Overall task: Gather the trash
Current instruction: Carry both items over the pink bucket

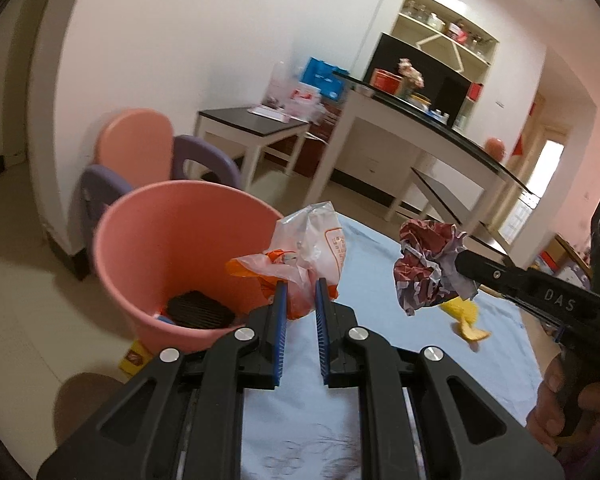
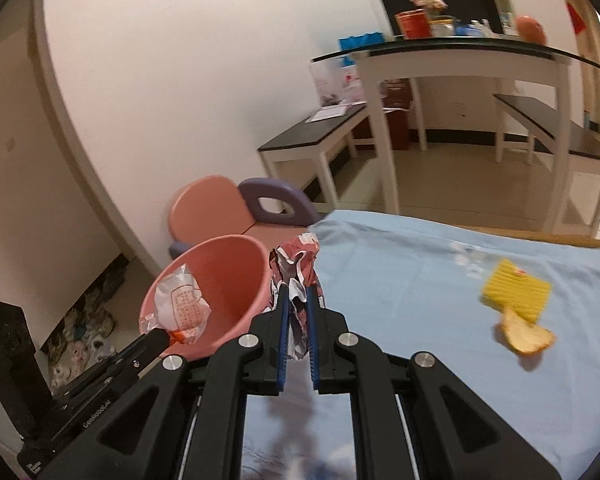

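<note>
My left gripper [image 1: 301, 285] is shut on a clear and orange plastic wrapper [image 1: 312, 248], held at the right rim of the pink bin [image 1: 156, 240]. In the right wrist view that wrapper [image 2: 178, 306] hangs over the bin's [image 2: 236, 268] mouth. My right gripper [image 2: 298, 290] is shut on a crumpled red and white paper ball [image 2: 296, 264], just right of the bin and above the table edge. From the left wrist view the ball [image 1: 428, 264] hangs over the blue cloth [image 1: 380, 264]. A yellow ridged piece [image 2: 516, 290] and an orange peel [image 2: 524, 336] lie on the cloth [image 2: 400, 280].
A dark ridged object [image 1: 200, 311] lies in the bin's bottom. A pink and purple child's chair [image 1: 140, 148] stands behind the bin. White benches with dark tops [image 2: 312, 136] and a tall counter [image 2: 460, 52] stand beyond. A small yellow packet [image 1: 134, 358] lies on the floor by the bin.
</note>
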Available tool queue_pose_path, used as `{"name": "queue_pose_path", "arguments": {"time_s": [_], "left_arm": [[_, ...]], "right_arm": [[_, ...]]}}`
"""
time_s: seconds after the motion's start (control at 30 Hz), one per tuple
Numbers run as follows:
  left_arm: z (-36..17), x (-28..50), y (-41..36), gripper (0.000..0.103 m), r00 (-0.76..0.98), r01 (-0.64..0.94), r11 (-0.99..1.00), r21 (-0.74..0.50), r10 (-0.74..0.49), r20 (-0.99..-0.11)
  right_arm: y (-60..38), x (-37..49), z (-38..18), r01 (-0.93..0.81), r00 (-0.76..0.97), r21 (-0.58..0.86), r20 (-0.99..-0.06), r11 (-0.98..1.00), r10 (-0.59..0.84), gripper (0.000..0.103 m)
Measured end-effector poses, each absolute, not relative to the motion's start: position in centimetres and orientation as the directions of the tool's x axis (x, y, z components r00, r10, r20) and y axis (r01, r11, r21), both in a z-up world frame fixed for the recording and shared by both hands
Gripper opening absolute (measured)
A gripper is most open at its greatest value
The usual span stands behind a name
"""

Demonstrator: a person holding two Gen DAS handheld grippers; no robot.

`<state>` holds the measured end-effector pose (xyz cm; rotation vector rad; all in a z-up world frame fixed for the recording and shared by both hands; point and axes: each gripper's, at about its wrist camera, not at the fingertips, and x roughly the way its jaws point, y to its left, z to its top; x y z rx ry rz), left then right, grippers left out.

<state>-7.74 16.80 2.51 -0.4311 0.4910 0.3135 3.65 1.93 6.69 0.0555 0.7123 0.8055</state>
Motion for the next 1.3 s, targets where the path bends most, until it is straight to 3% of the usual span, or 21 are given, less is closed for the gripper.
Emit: {"name": "queue_pose_path", "arguments": {"time_s": [0.4,1.3], "left_arm": [[0.8,-9.1,20.9,0.013,0.786,-0.503,0.816,-0.284,0.295,-0.543],[-1.9,-7.9,23.5,0.013,0.734,-0.554,0.783,-0.282,0.299,-0.61]], "right_arm": [[8.7,2.6,6.0,-0.707,0.418,0.279,-0.575,0.649,0.703,0.008],[14.5,3.5,1.7,-0.736,0.361,0.243,-0.648,0.632,0.67,0.009]]}}
